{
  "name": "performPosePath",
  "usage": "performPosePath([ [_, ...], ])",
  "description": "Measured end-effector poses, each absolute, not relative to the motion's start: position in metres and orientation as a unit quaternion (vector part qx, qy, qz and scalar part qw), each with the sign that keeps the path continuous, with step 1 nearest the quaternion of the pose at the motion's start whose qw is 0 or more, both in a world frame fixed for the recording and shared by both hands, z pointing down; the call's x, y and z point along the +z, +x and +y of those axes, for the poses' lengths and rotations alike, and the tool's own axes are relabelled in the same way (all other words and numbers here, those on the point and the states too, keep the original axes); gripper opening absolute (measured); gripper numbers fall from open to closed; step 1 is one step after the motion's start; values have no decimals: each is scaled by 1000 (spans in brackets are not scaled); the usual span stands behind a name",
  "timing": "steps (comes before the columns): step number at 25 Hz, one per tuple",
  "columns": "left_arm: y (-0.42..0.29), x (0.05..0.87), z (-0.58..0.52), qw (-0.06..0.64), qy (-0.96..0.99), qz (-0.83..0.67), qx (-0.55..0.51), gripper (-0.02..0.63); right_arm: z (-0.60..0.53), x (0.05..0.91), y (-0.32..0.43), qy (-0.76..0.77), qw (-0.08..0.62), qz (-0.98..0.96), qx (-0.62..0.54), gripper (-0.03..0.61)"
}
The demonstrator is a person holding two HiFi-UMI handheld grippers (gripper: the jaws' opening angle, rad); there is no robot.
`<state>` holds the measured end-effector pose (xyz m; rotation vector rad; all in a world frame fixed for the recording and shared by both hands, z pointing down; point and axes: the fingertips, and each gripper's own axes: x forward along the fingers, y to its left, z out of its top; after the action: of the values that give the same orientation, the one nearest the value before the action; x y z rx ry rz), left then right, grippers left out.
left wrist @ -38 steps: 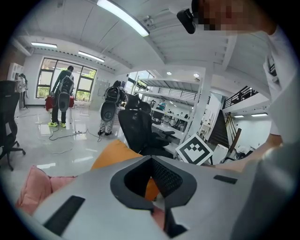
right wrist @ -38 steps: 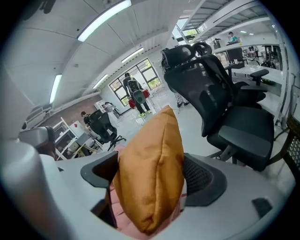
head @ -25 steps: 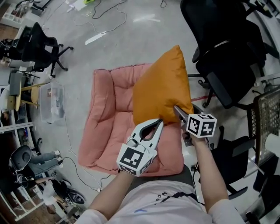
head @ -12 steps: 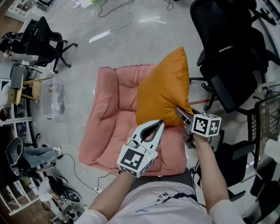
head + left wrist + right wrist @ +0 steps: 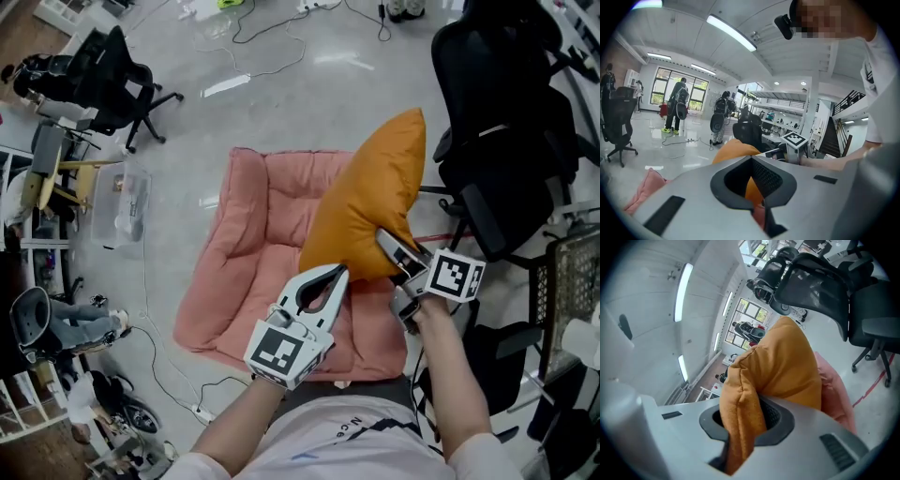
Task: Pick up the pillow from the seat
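Over seat (image 5: 251,246), pillow (image 5: 361,214) long axis running forward, right gripper (image 5: 384,236) fingers (image 5: 396,249) closing on corner

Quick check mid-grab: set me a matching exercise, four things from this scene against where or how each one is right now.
Things:
1. orange pillow
2. pink seat cushion
3. black office chair
4. right gripper

States:
A. spread out beneath the pillow
B. orange fabric between its jaws
C. standing up on edge
D. at the right of the head view, beside the cushion

Pairs: 1-C, 2-A, 3-D, 4-B. The right gripper's jaws are closing on the pillow's lower corner.
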<state>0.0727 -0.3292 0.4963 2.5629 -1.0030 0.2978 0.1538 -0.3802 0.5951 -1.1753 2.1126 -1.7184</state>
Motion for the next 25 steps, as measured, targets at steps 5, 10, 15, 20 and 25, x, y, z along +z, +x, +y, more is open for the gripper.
performPosePath([
  [5,59,469,-329,178,909,-367,83,11,-386,535,134,-362,151,720,-572,81],
  [10,56,422,-336,151,916,-371,38,11,-385,478,120,-341,152,749,-547,81],
  [15,43,358,-338,113,922,-371,-10,11,-379,420,98,-325,148,773,-525,81],
  [20,19,311,-333,95,921,-376,-45,11,-378,362,84,-307,155,794,-502,81],
  [25,-2,276,-327,71,919,-383,-66,11,-374,321,68,-291,153,816,-476,81],
])
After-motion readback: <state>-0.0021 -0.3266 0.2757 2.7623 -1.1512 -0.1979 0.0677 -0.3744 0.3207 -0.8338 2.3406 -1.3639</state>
